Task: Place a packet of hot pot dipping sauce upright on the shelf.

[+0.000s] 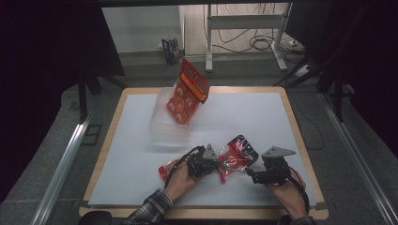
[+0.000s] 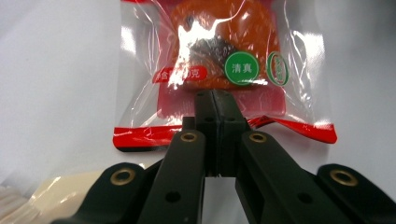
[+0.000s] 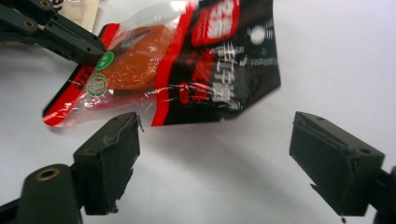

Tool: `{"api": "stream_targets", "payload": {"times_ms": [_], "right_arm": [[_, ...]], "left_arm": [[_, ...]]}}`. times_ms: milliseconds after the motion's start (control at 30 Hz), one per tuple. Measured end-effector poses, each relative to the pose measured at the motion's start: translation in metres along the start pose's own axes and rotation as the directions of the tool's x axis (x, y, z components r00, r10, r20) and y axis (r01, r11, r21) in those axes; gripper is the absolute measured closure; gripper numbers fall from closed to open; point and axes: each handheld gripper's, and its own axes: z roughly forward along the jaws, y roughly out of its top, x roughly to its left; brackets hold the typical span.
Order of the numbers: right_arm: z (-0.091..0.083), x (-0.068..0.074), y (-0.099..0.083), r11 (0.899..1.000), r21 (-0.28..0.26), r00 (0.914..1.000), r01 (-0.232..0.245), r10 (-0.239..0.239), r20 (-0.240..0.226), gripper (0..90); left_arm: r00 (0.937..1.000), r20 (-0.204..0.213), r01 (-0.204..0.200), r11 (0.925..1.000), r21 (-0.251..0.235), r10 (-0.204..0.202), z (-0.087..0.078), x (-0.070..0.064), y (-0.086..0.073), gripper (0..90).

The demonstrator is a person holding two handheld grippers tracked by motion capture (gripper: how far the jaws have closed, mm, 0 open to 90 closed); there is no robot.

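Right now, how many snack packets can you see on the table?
3: a big orange packet propped in the clear bin, a packet pinched by the left gripper, and a red packet partly hidden under the left hand. More may be hidden.

Off-task things on and around the white table

A clear tub stands at the far left with an orange bag leaning in it; beyond the table, a metal stand, floor cables and a small box.
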Motion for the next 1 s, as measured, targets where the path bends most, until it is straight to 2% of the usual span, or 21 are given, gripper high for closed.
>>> {"api": "stream_targets", "payload": {"times_ms": [33,100,133,200,333,400,433,467,533,567,633,667,700,733,767,800,833,867,900,967,1000], "right_arm": [[0.003,-0.002,0.001,1.0,0.01,0.9996,-0.02,0.02,-0.022,12.0],[0.004,-0.003,0.002,1.0,0.011,0.9991,-0.024,0.025,-0.034,11.1],[0.008,-0.001,0.006,0.999,0.009,0.9965,-0.044,0.044,-0.071,9.3],[0.01,0.0,0.008,0.999,0.005,0.9957,-0.043,0.044,-0.081,9.3],[0.024,0.006,0.017,0.999,0.039,0.9928,-0.024,0.029,-0.117,10.7],[0.031,0.007,0.021,0.998,0.054,0.9879,-0.033,0.041,-0.15,13.6],[0.031,0.007,0.021,0.998,0.054,0.9879,-0.033,0.041,-0.15,13.6],[0.035,0.007,0.024,0.998,0.053,0.9816,-0.045,0.054,-0.183,16.7],[0.037,0.007,0.028,0.997,0.045,0.975,-0.056,0.065,-0.213,19.3],[0.037,0.007,0.028,0.997,0.045,0.975,-0.056,0.065,-0.213,19.3],[0.038,0.008,0.035,0.996,0.024,0.9577,-0.088,0.091,-0.273,25.9],[0.039,0.008,0.037,0.995,0.019,0.9533,-0.093,0.095,-0.287,27.9],[0.039,0.008,0.037,0.995,0.019,0.9533,-0.093,0.095,-0.287,27.9],[0.042,0.012,0.041,0.996,0.025,0.9486,-0.088,0.092,-0.303,34.8],[0.042,0.012,0.041,0.996,0.025,0.9486,-0.088,0.092,-0.303,34.8],[0.042,0.014,0.043,0.996,0.021,0.9498,-0.084,0.086,-0.301,38.1],[0.043,0.018,0.047,0.997,0.029,0.9508,-0.071,0.076,-0.3,46.7],[0.043,0.018,0.047,0.997,0.029,0.9508,-0.071,0.076,-0.3,46.7],[0.044,0.022,0.048,0.998,0.039,0.9575,-0.039,0.049,-0.284,54.6],[0.045,0.023,0.049,0.998,0.04,0.9537,-0.043,0.053,-0.296,57.0],[0.046,0.023,0.051,0.996,0.056,0.9471,-0.069,0.083,-0.31,60.3]], "left_arm": [[1.0,-0.005,-0.003,1.0,0.004,0.003,0.0,-0.001,-0.001,90.0],[1.0,-0.007,-0.005,1.0,0.005,0.005,0.0,-0.001,-0.001,90.0],[0.9998,-0.014,-0.011,0.9999,0.012,0.012,0.0,-0.002,0.0,90.0],[0.9998,-0.017,-0.014,0.9998,0.014,0.015,0.0,-0.002,0.0,90.0],[0.9999,-0.011,-0.01,0.9999,0.012,0.011,0.0,-0.001,0.0,90.0],[1.0,-0.007,0.002,1.0,0.004,-0.002,0.001,-0.001,-0.001,90.0],[1.0,-0.007,0.002,1.0,0.004,-0.002,0.001,-0.001,-0.001,90.0],[1.0,-0.005,0.003,1.0,0.006,-0.003,0.001,-0.001,-0.001,90.0],[1.0,-0.003,0.003,0.9999,0.011,-0.003,0.001,-0.001,0.0,90.0],[1.0,-0.003,0.003,0.9999,0.011,-0.003,0.001,-0.001,0.0,90.0],[1.0,-0.003,0.008,0.9999,0.01,-0.008,0.001,-0.001,0.0,90.0],[1.0,-0.004,0.008,0.9999,0.011,-0.008,0.001,-0.001,0.001,90.0],[1.0,-0.004,0.008,0.9999,0.011,-0.008,0.001,-0.001,0.001,90.0],[1.0,-0.005,0.005,0.9999,0.014,-0.005,0.0,-0.001,0.001,90.0],[1.0,-0.005,0.004,0.9999,0.016,-0.004,0.0,0.0,0.001,90.0],[1.0,-0.004,0.007,0.9999,0.015,-0.007,0.0,-0.001,0.001,90.0],[1.0,-0.005,0.007,0.9998,0.016,-0.007,0.0,-0.001,0.001,90.0],[1.0,-0.005,0.007,0.9998,0.016,-0.007,0.0,-0.001,0.001,90.0],[1.0,-0.005,0.008,0.9999,0.015,-0.008,0.0,-0.001,0.0,90.0],[0.9999,-0.004,0.011,0.9998,0.016,-0.011,-0.001,0.0,0.0,90.0],[0.9998,0.0,0.019,0.9997,0.013,-0.019,-0.001,0.0,-0.001,90.0]]}}
